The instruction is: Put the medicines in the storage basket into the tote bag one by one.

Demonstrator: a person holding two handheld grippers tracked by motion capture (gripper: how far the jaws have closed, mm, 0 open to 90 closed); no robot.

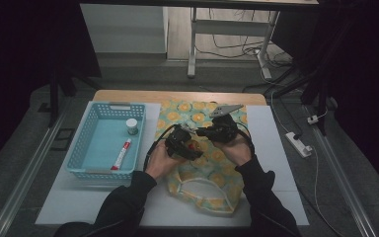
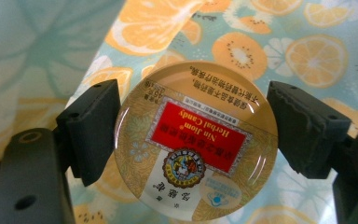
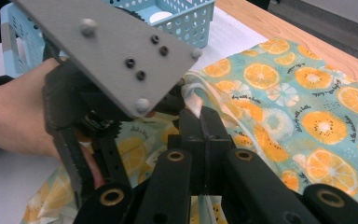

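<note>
Left gripper view: round Nin Jiom Herbal Candy tin [image 2: 196, 142] sits between the two black jaws, label facing the camera and upside down; both pads are tight against the tin's rim, so the left gripper [image 2: 193, 135] has it clamped, jaws spread to the tin's width. Behind it, the orange-slice print fabric bag [image 2: 307, 56] on a teal ground. In the high view, the left gripper [image 1: 183, 143] is over the middle of the bag [image 1: 205, 163], which lies flat on the white mat [image 1: 276, 148] with its mouth towards the person; the tin shows as a red spot [image 1: 193, 146] at the jaws. Right gripper [image 1: 212, 132] is just beside it, slightly farther up the bag, grey plate on top. Right gripper view: its jaws are fully closed [image 3: 204, 128], pinching a raised fold of the bag's fabric edge [image 3: 196, 95]; the left gripper's grey plate [image 3: 116, 51] and the hand [image 3: 14, 116] are close in front. A light blue basket [image 1: 106, 140] stands left of the bag, with a red-and-white tube [image 1: 121, 154] and a small white-capped jar [image 1: 132, 126] inside.
</note>
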